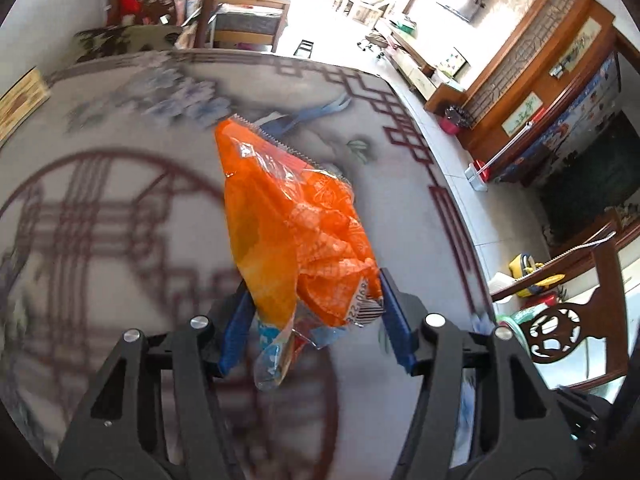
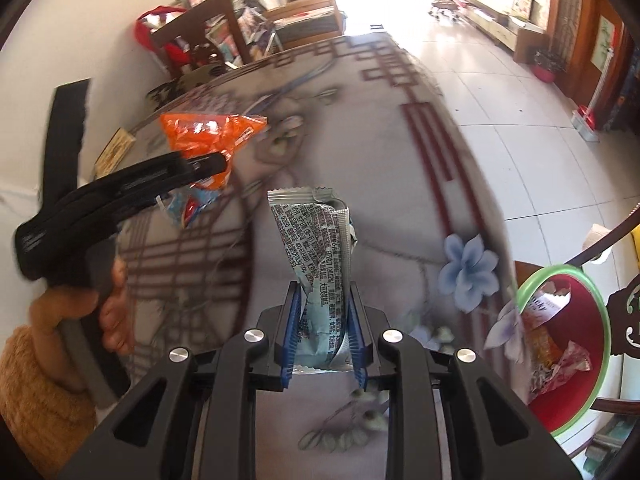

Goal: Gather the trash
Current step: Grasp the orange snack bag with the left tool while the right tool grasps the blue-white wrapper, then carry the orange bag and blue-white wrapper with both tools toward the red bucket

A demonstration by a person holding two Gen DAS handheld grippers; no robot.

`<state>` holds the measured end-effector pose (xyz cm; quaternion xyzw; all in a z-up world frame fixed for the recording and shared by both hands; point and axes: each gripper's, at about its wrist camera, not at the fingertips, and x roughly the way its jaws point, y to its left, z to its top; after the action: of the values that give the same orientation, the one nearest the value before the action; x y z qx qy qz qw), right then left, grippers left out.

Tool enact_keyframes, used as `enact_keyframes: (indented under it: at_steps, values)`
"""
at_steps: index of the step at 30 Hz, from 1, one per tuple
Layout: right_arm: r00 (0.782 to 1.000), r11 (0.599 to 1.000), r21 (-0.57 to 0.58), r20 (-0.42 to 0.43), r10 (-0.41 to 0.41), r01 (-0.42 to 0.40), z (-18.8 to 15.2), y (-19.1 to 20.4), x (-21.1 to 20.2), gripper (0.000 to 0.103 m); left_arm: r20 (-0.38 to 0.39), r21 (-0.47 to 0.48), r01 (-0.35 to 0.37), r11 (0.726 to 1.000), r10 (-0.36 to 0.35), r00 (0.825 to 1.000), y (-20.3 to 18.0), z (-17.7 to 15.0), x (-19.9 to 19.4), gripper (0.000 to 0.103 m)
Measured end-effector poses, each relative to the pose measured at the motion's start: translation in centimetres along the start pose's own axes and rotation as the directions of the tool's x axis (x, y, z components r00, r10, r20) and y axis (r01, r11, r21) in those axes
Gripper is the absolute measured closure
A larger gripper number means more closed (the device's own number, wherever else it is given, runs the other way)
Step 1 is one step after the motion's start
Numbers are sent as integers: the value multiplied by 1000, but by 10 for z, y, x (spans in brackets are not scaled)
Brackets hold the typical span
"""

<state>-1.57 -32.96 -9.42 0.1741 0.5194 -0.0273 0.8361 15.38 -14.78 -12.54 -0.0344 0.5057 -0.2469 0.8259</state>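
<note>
My left gripper [image 1: 316, 300] is shut on a crumpled orange plastic wrapper [image 1: 296, 216] and holds it above the patterned table [image 1: 100, 200]. The same gripper [image 2: 216, 164] and orange wrapper [image 2: 212, 132] show at the left of the right wrist view. My right gripper [image 2: 326, 320] is shut on a silver and light blue printed wrapper [image 2: 316, 248], held upright over the table [image 2: 400, 200]. A green-rimmed red bin [image 2: 600, 320] with several wrappers [image 2: 548, 344] in it stands off the table's right edge.
A dark wooden chair [image 1: 580, 312] stands at the table's right edge, by the bin. Another chair [image 2: 200, 36] and cluttered shelves are beyond the far side. Tiled floor [image 2: 500, 100] and wooden cabinets [image 1: 540, 80] lie to the right.
</note>
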Motion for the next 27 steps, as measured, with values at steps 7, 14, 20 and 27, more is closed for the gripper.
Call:
enact_keyframes:
  at_steps: [7,14,20,27]
  values:
    - [999,999,-44,36,26,-24,-18,25,-29,78,32,-12,-32,999,32,999,1,-48,-66,45]
    - [996,998,-54,86,23,-18,-37,29,-59,78,68,22,-44,999,42,997,-14,-73,-103,45]
    - [995,998,-53,93,29,-24,-50,28,-69,78,79,42,-23,999,20,997,-27,-80,-114,45]
    - [993,999,-29,115,21,-18,-56,17,-80,78,95,72,-11,997,4,995,-43,-83,-123,45]
